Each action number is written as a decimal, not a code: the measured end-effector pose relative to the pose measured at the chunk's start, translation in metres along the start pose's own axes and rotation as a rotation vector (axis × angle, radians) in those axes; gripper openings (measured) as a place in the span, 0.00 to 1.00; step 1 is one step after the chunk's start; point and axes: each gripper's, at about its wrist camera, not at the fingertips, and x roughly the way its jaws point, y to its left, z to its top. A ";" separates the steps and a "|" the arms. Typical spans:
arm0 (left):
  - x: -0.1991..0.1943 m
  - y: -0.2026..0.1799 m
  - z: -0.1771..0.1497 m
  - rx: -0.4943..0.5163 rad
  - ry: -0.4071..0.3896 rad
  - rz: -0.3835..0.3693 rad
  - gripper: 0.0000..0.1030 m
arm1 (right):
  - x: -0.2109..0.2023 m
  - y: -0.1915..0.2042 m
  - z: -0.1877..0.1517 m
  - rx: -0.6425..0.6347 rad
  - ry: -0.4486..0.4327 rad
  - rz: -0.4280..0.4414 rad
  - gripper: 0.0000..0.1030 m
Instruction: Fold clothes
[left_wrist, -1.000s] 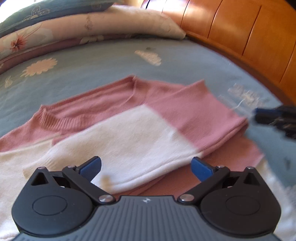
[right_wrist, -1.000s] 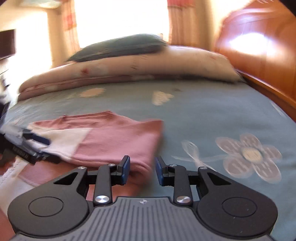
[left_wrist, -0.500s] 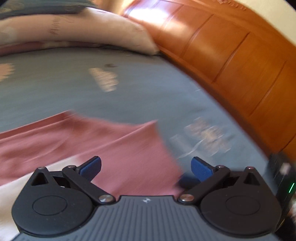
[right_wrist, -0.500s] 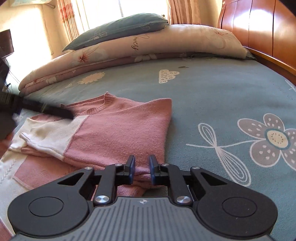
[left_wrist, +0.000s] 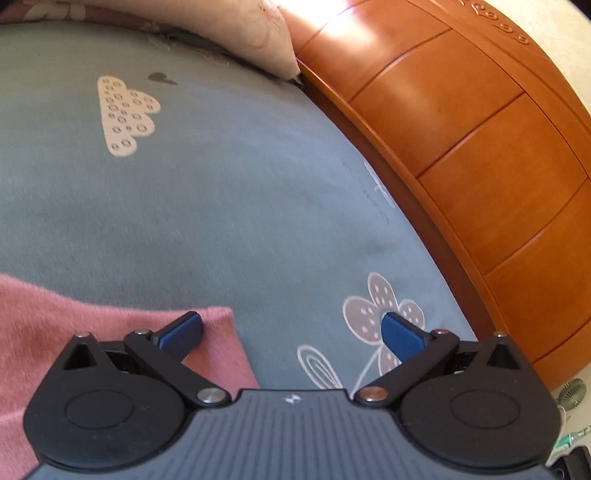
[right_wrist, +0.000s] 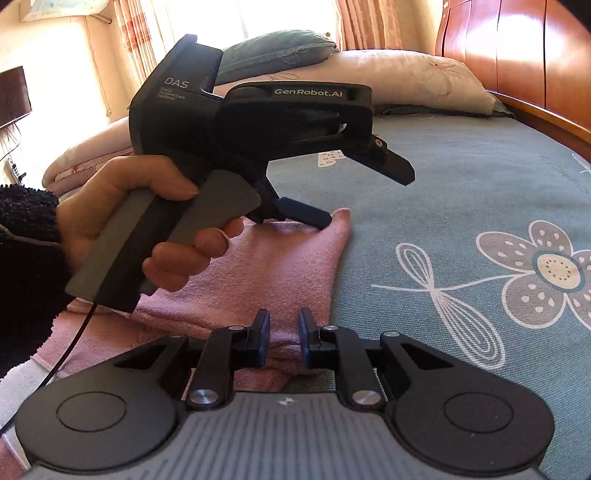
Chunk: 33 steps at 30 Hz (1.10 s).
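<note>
Right gripper (right_wrist: 281, 341) nearly closed, pinching near corner of pink sweater (right_wrist: 266, 266) on blue bedsheet (right_wrist: 461, 177); left gripper (left_wrist: 291, 332) wide open, empty, poised over far corner, presumably to lift edge together for folding.

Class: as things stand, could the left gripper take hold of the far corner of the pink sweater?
Probably yes. The left gripper is open, one pad on the pink sweater corner, bare bedsheet around.

A dusty-pink knitted sweater (right_wrist: 280, 266); a grey-blue bedsheet (left_wrist: 207, 206) printed with cream dotted clouds and white-outlined grey flowers; an orange-brown wooden headboard (left_wrist: 480, 155); black grippers with blue pads (left_wrist: 400, 338).
</note>
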 end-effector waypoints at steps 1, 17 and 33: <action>0.002 -0.001 0.001 0.002 0.008 0.015 0.99 | 0.000 0.000 0.000 -0.002 0.000 -0.001 0.18; -0.141 -0.010 -0.035 0.145 0.075 0.205 0.99 | -0.039 0.006 0.015 0.033 -0.104 0.066 0.28; -0.141 0.023 -0.061 -0.046 0.027 0.055 0.99 | -0.019 0.006 0.007 0.038 -0.020 0.008 0.36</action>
